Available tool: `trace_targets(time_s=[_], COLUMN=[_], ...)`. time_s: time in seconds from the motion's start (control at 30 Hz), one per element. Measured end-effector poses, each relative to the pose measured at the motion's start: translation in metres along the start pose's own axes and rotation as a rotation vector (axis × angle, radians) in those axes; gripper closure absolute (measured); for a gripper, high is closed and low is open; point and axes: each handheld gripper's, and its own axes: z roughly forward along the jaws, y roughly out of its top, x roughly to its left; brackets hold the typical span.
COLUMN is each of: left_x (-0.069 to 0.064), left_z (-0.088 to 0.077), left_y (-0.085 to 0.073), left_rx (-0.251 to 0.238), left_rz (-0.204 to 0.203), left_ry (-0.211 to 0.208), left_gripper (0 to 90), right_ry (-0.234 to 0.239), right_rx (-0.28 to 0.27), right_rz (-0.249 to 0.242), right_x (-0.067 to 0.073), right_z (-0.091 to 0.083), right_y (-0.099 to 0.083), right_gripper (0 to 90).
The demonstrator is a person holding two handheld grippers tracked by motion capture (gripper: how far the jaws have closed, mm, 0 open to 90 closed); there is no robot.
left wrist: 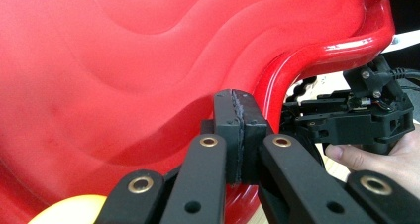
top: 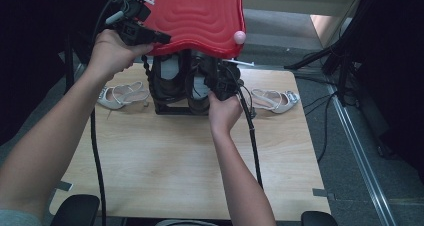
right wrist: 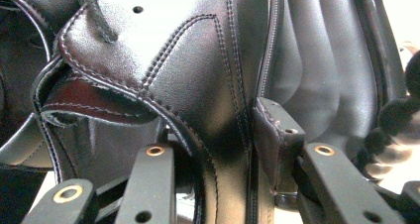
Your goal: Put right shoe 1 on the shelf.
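Toward the table's (top: 190, 156) far edge, the right gripper (top: 218, 83) stood with its jaws part-open around the heel of a black boot (right wrist: 198, 85), the pads not clearly pressing, so the boot could slip or tip against its partner (top: 167, 81) if lifted now. Beyond and above, the left gripper (top: 150, 36) was clamped narrow on the rim of the red lid (top: 195, 16); a weak pinch could let the tilted lid drop onto the boots.
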Motion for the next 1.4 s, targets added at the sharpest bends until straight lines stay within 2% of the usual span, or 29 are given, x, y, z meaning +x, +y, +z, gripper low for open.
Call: trace_targets(time_s=[0.1, 0.4, 0.53, 0.6, 0.7, 0.8, 1.0, 1.1, 1.27, 1.4], left_x=[0.0, 0.0004, 0.0002, 0.0004, 0.0004, 0.0004, 0.0002, 0.0001, 0.0, 0.0], left_z=[0.0001, -0.0001, -0.0001, -0.0002, -0.0001, 0.0, 0.0001, -0.0001, 0.0, 0.0], left_y=[0.0, -0.0003, -0.0003, -0.0004, -0.0005, -0.0006, -0.0007, -0.0009, -0.0008, -0.0008], left_rx=[0.0, -0.002, -0.001, -0.001, -0.003, -0.005, -0.006, -0.005, -0.006, -0.006], left_rz=[-0.002, 0.003, 0.004, 0.003, 0.005, 0.006, 0.005, 0.005, 0.005, 0.005], left_ry=[-0.002, 0.0, -0.001, -0.001, -0.002, -0.002, 0.0, -0.001, 0.0, 0.0], left_gripper=[90.0, 90.0, 90.0, 90.0, 90.0, 90.0, 90.0, 90.0, 90.0, 90.0], right_ry=[-0.021, -0.065, -0.05, -0.052, -0.077, -0.076, -0.044, -0.024, 0.004, 0.0], right_rx=[-0.015, -0.066, -0.079, -0.093, -0.119, -0.13, -0.129, -0.108, -0.1, -0.095], right_rz=[0.012, 0.09, 0.138, 0.139, 0.139, 0.148, 0.112, 0.128, 0.117, 0.077], right_x=[-0.0006, -0.0019, -0.0048, -0.005, -0.0049, -0.0039, -0.0037, -0.0051, -0.0048, -0.0062], right_z=[-0.0012, -0.0019, -0.0018, -0.0008, 0.0, 0.0019, 0.0054, 0.0046, 0.0034, 0.0026], right_y=[0.0002, -0.0021, -0.0013, -0.0008, 0.0008, 0.0033, 0.0026, 0.0031, 0.0026, 0.0019], right_gripper=[72.0, 85.1, 86.1, 86.4, 86.2, 85.0, 73.6, 72.1, 66.0, 64.0])
